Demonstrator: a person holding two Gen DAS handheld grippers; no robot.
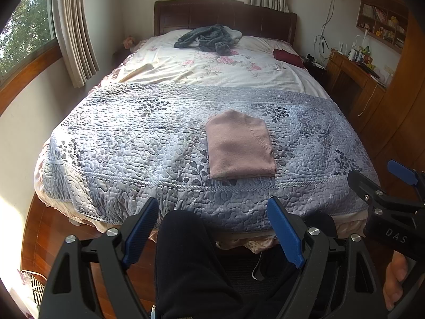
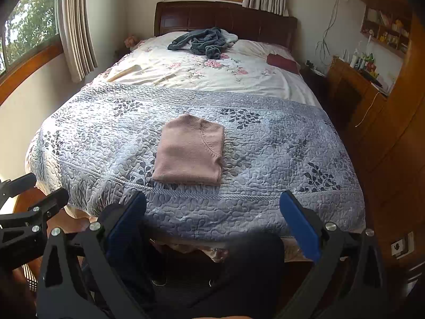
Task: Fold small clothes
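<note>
Lying folded on the near end of the bed's grey quilt (image 1: 119,138), the pink sweater (image 1: 240,146) sits beyond the left gripper (image 1: 215,236) and right gripper (image 2: 212,228), both spread and empty.

Both wrist cameras sit low beyond the foot of the bed (image 1: 132,143), looking along it toward the headboard (image 1: 225,16). The left view stands slightly left, so the pink garment (image 1: 240,146) falls right of centre; the right view puts it left. Both share bed, windows and desk (image 2: 356,79).
</note>
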